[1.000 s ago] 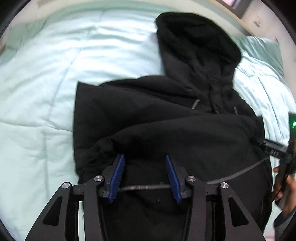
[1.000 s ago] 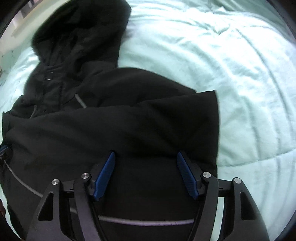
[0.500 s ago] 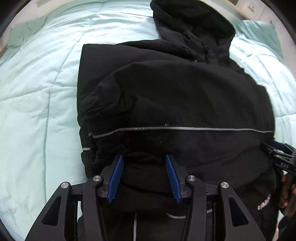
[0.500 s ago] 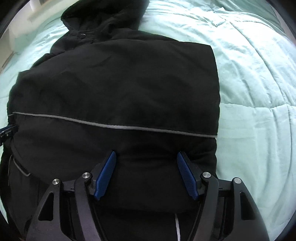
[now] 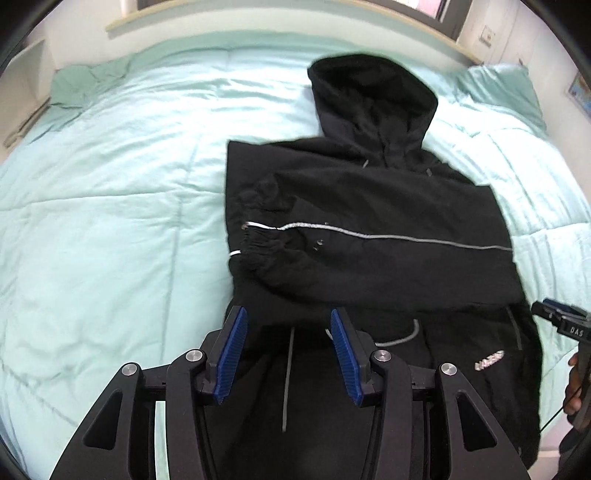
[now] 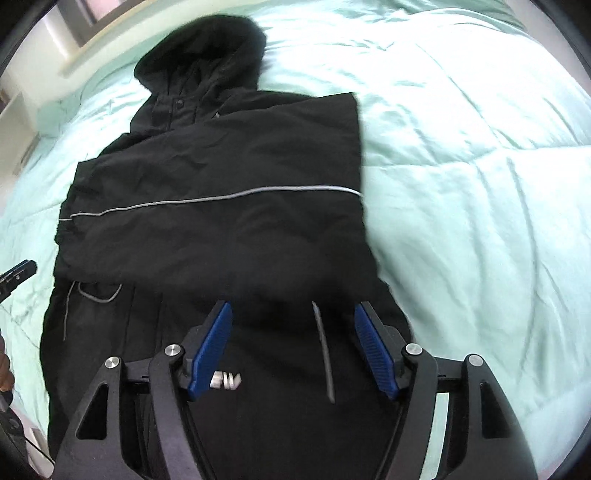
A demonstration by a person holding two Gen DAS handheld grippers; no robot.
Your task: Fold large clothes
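Observation:
A large black hooded jacket [image 5: 369, 221] lies on the mint green bed, hood toward the headboard, with a folded layer across its middle marked by a grey reflective stripe. It also shows in the right wrist view [image 6: 221, 229]. My left gripper [image 5: 286, 350] is open and empty over the jacket's near left part. My right gripper [image 6: 291, 347] is open and empty over the jacket's near right part. The right gripper's tip shows at the right edge of the left wrist view [image 5: 561, 321].
The mint green quilt [image 5: 110, 206] spreads wide on both sides of the jacket. A pillow [image 5: 498, 85] lies at the head of the bed by the hood. A pale headboard ledge [image 5: 258, 22] and the wall run behind.
Both grippers have pulled back and risen from the jacket. The folded layer with the grey stripe, near the fingers before, now lies flat farther away across the jacket's middle.

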